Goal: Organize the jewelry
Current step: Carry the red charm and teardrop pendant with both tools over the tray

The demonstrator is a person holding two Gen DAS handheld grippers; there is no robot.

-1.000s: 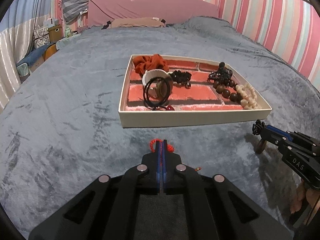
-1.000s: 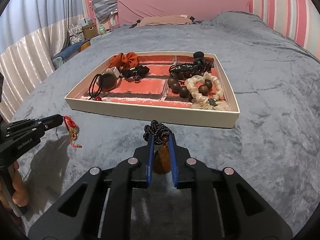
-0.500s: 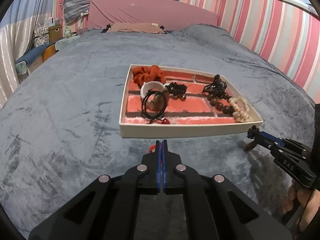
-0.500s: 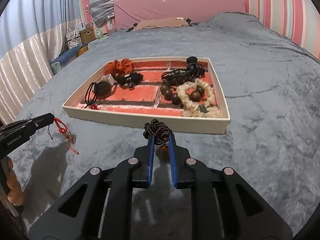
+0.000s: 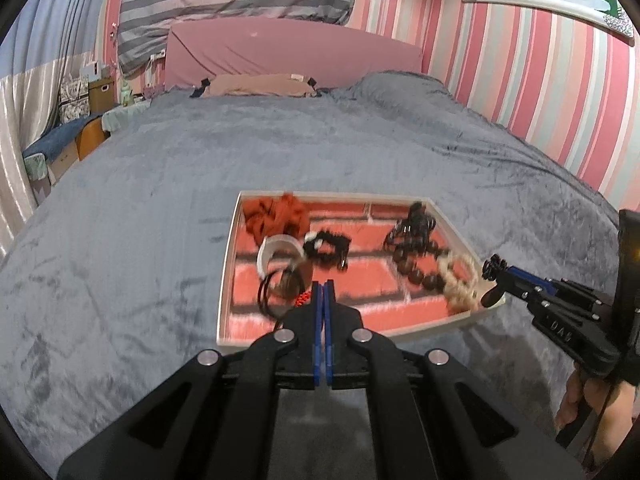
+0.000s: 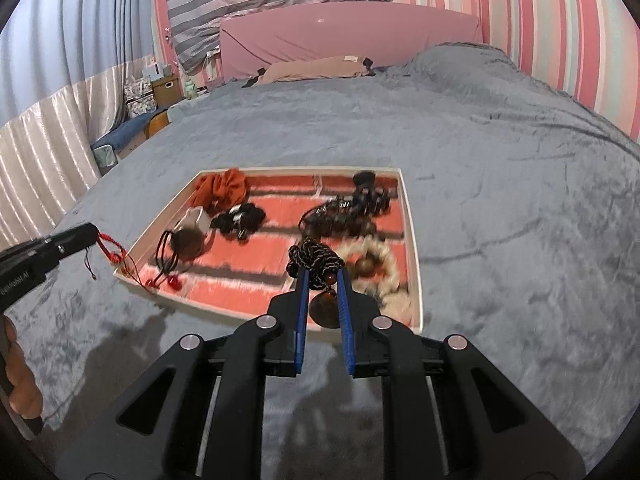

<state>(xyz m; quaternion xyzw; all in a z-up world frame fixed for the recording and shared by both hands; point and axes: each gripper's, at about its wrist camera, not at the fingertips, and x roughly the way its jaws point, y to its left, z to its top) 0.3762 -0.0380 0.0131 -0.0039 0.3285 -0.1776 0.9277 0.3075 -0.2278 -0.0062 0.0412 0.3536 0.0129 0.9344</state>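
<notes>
- The left gripper (image 5: pixel 323 286) is pinched shut on a thin red cord charm (image 6: pixel 114 254); in the right wrist view, at the left of the frame, the charm dangles just over the near left corner of the tray (image 6: pixel 412 240).
- The right gripper (image 6: pixel 320 276) clamps a black braided cord necklace (image 6: pixel 314 258), whose brown disc pendant (image 6: pixel 324 308) hangs between the blue fingers, low in the frame over the tray's near edge.
- The tray sits mid-frame on the grey blanket (image 5: pixel 120 220), already holding an orange scrunchie (image 5: pixel 276 214), dark beads (image 5: pixel 412 268) and a pale bead bracelet (image 5: pixel 458 280).
- Both cords look light, limp and prone to swing or tangle; the pendant adds the only weight.
- A grip on the bunched cord seems best, and they should be lowered slowly before letting go.
</notes>
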